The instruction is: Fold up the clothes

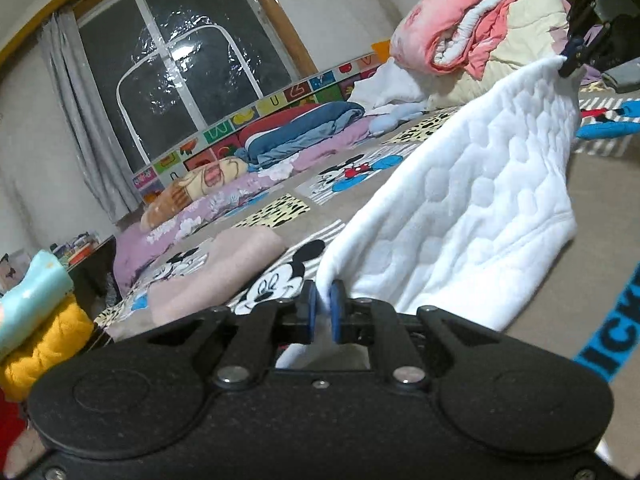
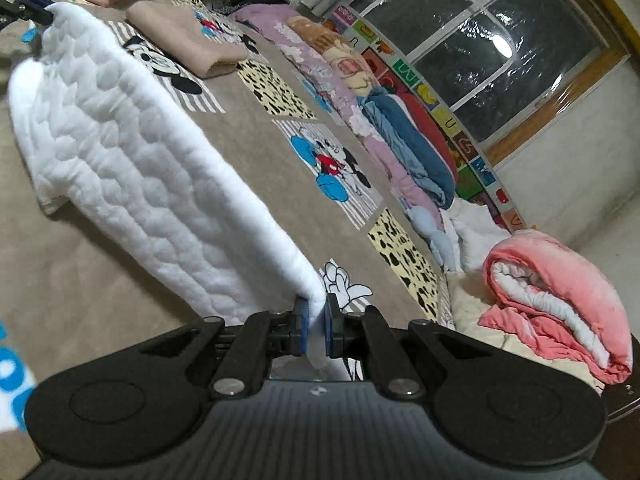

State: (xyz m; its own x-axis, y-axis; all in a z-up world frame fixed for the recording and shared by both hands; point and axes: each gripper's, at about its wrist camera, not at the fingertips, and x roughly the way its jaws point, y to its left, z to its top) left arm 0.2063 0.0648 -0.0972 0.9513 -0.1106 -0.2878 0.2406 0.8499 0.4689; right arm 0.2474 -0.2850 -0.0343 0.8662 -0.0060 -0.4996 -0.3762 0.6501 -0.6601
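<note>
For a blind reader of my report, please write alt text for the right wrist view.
The right tongs pinch one corner of a white quilted garment, lifted over a cartoon-print bed cover; the left tongs grip its far corner. A folded beige garment lies beyond, and a pink quilt is bundled at right.

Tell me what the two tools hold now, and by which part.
Both hold the white garment: the left tool and the right tool each pinch one end of its upper edge.

Indoor lamp light glares off the dark plastic-covered window, fisheye bends the frame edges, and the white quilted garment blurs slightly.
</note>
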